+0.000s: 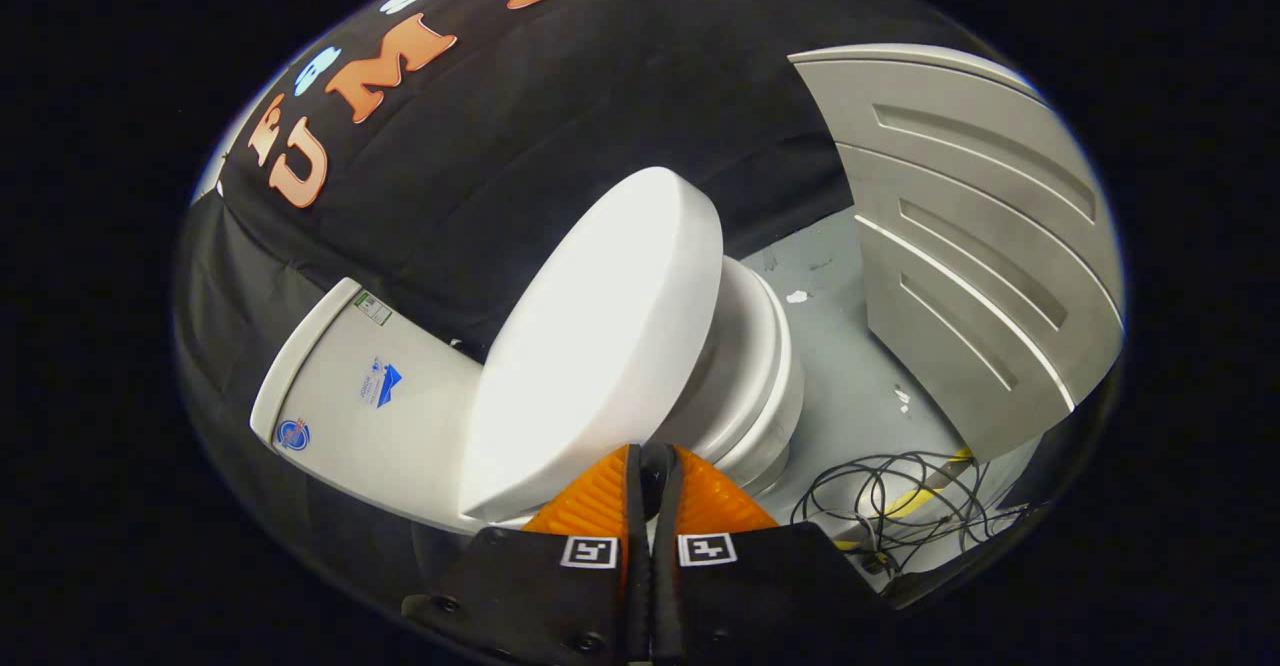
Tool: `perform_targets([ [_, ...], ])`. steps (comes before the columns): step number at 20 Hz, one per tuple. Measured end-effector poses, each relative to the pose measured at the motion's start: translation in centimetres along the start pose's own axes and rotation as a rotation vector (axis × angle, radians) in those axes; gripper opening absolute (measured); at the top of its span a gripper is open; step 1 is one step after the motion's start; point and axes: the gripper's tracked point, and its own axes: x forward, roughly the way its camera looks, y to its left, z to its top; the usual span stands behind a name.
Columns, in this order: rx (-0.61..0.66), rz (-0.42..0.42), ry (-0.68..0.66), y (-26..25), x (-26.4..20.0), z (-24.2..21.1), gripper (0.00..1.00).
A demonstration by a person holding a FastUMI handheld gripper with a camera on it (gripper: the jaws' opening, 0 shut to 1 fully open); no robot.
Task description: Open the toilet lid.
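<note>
White oval plastic toilet lid (600,346) half raised at centre frame, white ceramic bowl (760,386) right of it, claw (652,466) fingers pressed together at its lower edge, gripping nothing.

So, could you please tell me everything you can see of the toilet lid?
The toilet lid is a smooth, glossy white oval, plastic by the look of it, with a rounded rim. It is partly raised, tilted up off the seat and leaning toward the tank, not yet fully back. Its broad face catches bright light. The gripper sits at the lid's near edge with its fingers closed together; whether they pinch that edge cannot be told.
</note>
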Motion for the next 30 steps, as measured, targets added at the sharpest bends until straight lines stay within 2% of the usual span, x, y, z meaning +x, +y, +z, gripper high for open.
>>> perform_targets([
  [8, -0.151, -0.054, -0.071, 3.3, -2.1, 2.0, 0.08],
  [22, -0.257, -0.141, -0.129, 7.5, -4.0, 3.7, 0.08],
  [30, -0.369, -0.196, -0.176, 10.5, -5.3, 4.4, 0.08],
])
